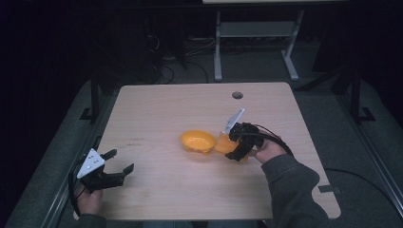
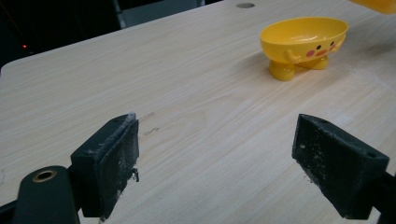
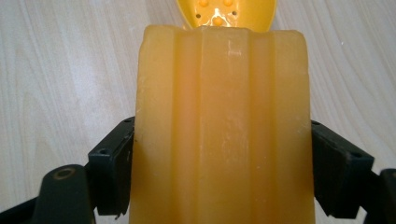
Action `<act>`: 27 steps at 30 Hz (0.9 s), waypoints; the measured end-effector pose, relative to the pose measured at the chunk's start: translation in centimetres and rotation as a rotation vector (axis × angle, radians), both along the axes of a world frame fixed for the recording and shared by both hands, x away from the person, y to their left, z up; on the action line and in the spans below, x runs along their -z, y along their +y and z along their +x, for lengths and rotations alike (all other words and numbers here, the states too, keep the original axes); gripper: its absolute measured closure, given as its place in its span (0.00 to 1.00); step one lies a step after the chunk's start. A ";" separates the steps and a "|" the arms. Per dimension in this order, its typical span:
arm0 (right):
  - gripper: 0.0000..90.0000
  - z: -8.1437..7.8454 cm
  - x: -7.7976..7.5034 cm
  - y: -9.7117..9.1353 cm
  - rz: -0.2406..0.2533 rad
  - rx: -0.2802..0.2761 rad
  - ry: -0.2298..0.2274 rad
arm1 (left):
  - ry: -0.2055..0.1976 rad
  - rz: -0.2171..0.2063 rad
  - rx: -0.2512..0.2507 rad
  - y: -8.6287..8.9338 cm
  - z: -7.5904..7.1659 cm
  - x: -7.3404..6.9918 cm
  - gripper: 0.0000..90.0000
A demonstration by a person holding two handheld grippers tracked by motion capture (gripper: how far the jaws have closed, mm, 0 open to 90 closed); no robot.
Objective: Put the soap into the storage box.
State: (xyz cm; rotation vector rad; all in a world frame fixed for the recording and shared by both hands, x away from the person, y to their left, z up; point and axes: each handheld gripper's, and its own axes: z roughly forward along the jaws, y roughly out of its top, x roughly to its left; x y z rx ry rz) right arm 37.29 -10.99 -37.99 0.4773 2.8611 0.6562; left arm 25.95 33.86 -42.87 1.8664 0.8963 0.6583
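The right gripper (image 3: 219, 163) has its fingers (image 3: 112, 170) closed against the two long sides of a ridged bar of amber soap (image 3: 219, 121), which stands out ahead of them toward the yellow soap dish (image 3: 226, 11). In the high view the soap (image 1: 223, 142) sits just beside the dish (image 1: 197, 141), near the middle of the worktop (image 1: 157, 109), on the dish's right. Whether the bar is lifted clear of the wood or touching it, I cannot tell.

The step in hand looks like setting the soap into the dish. To do it well, keep the squeeze even, since a slick bar may slide; carry it over the rim, level it above the studded hollow, lower it until it rests, and only then part the fingers.

The left gripper (image 1: 114, 167) waits well apart near the worktop's left front edge, its fingers (image 2: 109, 161) spread wide with nothing between them; it could steady the dish (image 2: 303, 44), which stands on small feet and may tip
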 end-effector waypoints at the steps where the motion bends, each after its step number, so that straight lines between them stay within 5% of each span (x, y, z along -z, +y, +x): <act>1: 0.23 0.1 0.0 0.1 0.003 -0.002 0.000 | 0.000 -0.001 0.000 0.0 0.0 0.0 0.15; 27: 0.23 2.2 -1.4 3.3 -0.009 -0.049 -0.002 | 0.000 -0.007 0.001 0.1 0.0 0.0 0.15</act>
